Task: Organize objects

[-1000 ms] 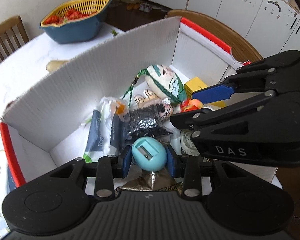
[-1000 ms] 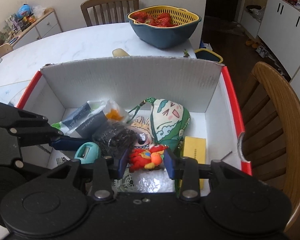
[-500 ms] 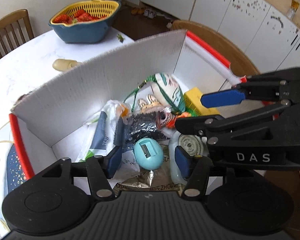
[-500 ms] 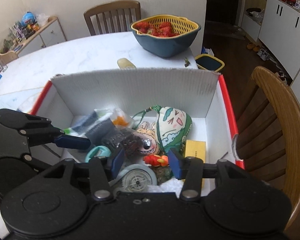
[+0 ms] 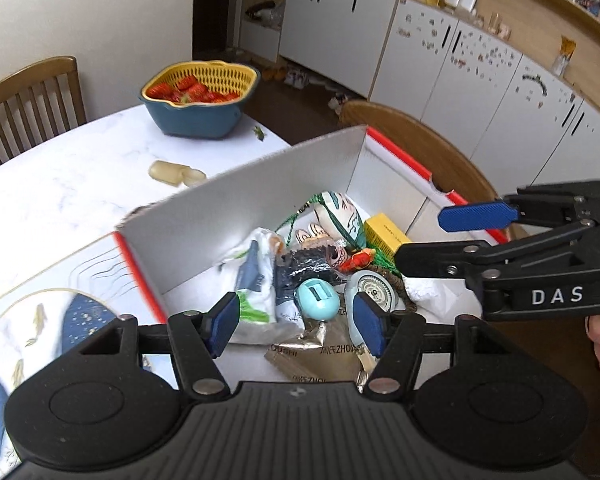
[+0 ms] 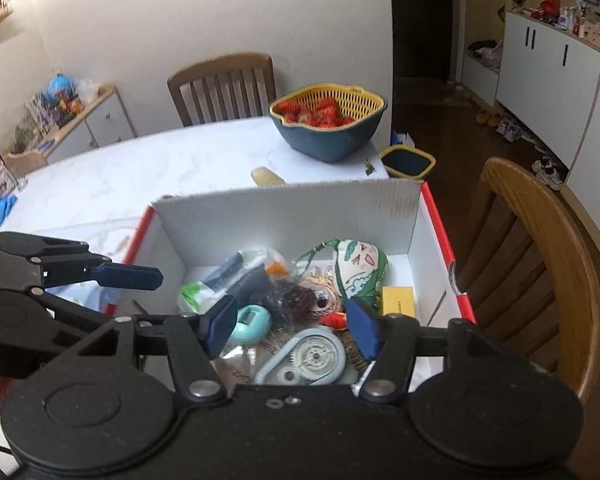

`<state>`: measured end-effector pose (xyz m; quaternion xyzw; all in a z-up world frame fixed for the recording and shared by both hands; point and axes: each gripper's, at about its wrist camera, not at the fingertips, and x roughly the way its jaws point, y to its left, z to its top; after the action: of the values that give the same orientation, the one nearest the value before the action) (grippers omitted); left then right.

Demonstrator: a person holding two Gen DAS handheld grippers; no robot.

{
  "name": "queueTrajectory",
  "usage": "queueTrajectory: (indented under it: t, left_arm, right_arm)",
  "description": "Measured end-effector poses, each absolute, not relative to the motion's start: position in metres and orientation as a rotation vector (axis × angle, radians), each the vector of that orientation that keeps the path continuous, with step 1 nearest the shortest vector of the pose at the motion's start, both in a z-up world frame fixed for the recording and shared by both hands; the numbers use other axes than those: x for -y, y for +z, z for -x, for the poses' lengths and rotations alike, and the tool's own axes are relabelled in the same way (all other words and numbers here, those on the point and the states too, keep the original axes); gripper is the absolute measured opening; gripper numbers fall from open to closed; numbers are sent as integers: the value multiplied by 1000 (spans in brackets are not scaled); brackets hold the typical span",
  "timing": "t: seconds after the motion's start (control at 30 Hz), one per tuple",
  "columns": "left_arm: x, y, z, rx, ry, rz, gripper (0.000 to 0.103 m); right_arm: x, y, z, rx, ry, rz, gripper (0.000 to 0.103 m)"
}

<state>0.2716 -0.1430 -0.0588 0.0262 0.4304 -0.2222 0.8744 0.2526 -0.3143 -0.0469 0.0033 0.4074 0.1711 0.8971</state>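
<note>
- Both grippers have come up out of the box since a second ago. Back then my left gripper (image 5: 296, 322) was clamped on the blue egg-shaped sharpener (image 5: 317, 298) and my right gripper (image 6: 290, 326) had the little red-orange toy (image 6: 335, 320) pinched; now both things are lying loose in the box.
- Left gripper: let go, jaws opening, blue pads well apart. The sharpener shows in the gap between them but sits down on the pile, untouched.
- Right gripper: same deal, released and opening. In its view the gap frames the sharpener, the red-orange toy and a pale blue tape dispenser (image 6: 314, 360) with a gear wheel, none of it gripped.
- White cardboard box (image 6: 288, 216) with red edges sits at the table's edge, next to a wooden chair (image 6: 540, 248).
- Also in the box: a green-and-white drawstring pouch (image 6: 358, 266) with a cartoon face at the back, a yellow carton (image 6: 398, 300) by the right wall, a black glittery bag (image 5: 300, 266) in the middle, a white plastic packet (image 5: 256, 280) on the left, and a gold foil packet (image 5: 320, 356) nearest me.
- Out on the white table (image 6: 160, 168): a blue bowl with a yellow strainer of strawberries (image 6: 328, 120), plus a small cream-coloured bottle (image 5: 174, 172) lying just behind the box.
- Each gripper pokes into the other's view from the side, so they're close together above the box.
</note>
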Motion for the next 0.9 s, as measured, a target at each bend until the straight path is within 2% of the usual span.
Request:
queueTrajectory:
  t: [0.1,0.23,0.3,0.37,0.43,0.47,0.6,0.67,0.8,0.9]
  left_arm:
    - [132,-48,-262,-868,-469,-46,66]
    - [120,-36,-251,-829,-488,-40,67]
    - [115,-30,-245,-810,-500,-42,67]
    - [110,-24,-238,-788,-510,-47,67]
    - [107,-19,-231,-769,-519,-56,72]
    - [105,-16,-227,-759,-526,-58,78]
    - [98,-8,-215,-723,-559,-68,80]
    - [96,-5,-208,-703,-568,-82,85]
    - [91,1,-198,-677,-584,-87,87]
    - [87,4,-192,-665,-584,-94,98]
  right_arm:
    - [310,-40,-240,-819,339,-28,62]
    - [303,-31,-221,-780,319,-49,63]
    - [301,-28,-212,-761,305,-64,71]
    - [300,-24,-203,-736,298,-83,72]
    - [298,-20,-195,-717,293,-91,73]
    - [297,-18,-190,-706,288,-92,75]
    - [291,-11,-173,-662,269,-92,83]
    - [289,-9,-166,-653,260,-97,85]
    - [286,-6,-152,-639,236,-117,89]
    - [285,-5,-142,-620,219,-142,94]
